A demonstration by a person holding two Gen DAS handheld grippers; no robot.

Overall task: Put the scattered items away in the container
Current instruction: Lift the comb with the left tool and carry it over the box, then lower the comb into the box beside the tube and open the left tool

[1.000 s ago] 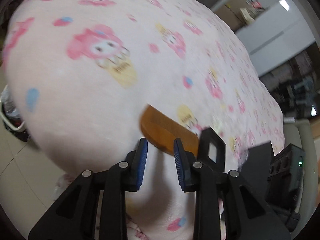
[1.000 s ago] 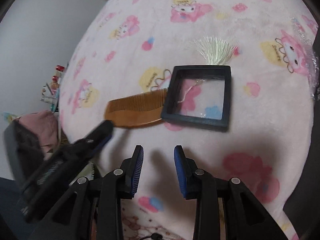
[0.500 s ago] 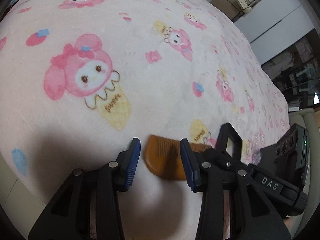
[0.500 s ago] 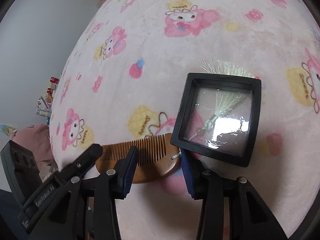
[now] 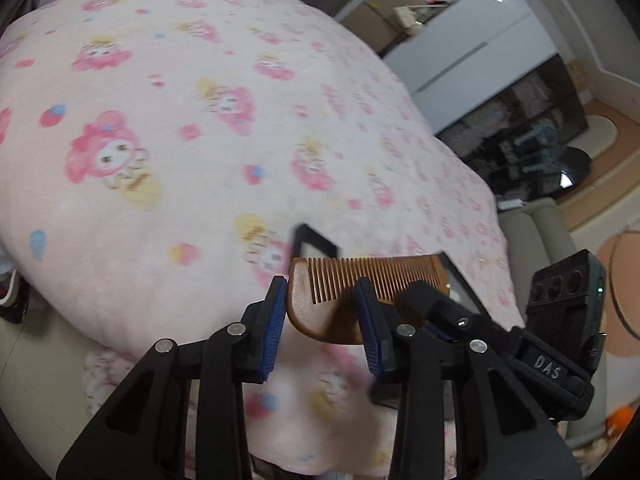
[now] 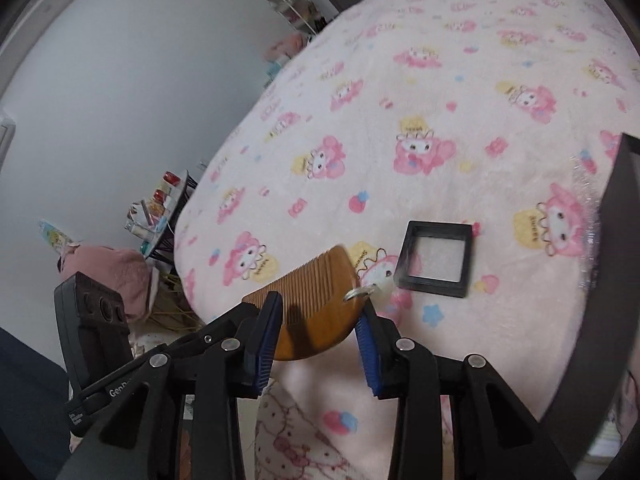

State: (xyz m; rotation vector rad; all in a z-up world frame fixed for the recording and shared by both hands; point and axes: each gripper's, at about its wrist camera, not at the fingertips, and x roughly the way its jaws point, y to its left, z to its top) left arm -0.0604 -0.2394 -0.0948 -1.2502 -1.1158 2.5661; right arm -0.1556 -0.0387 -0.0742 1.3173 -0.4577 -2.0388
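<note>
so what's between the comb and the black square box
just the comb's metal ring and pale tassel over pink blanket; right wrist view shows it

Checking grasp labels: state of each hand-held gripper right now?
Left hand-held gripper: shut on the comb's end, jaws just closing.
Right hand-held gripper: shut on the comb's other end, jaws just closing.

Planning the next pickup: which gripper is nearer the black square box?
Right. The black square box lies just right of the right gripper; the left gripper is farther left.
</note>
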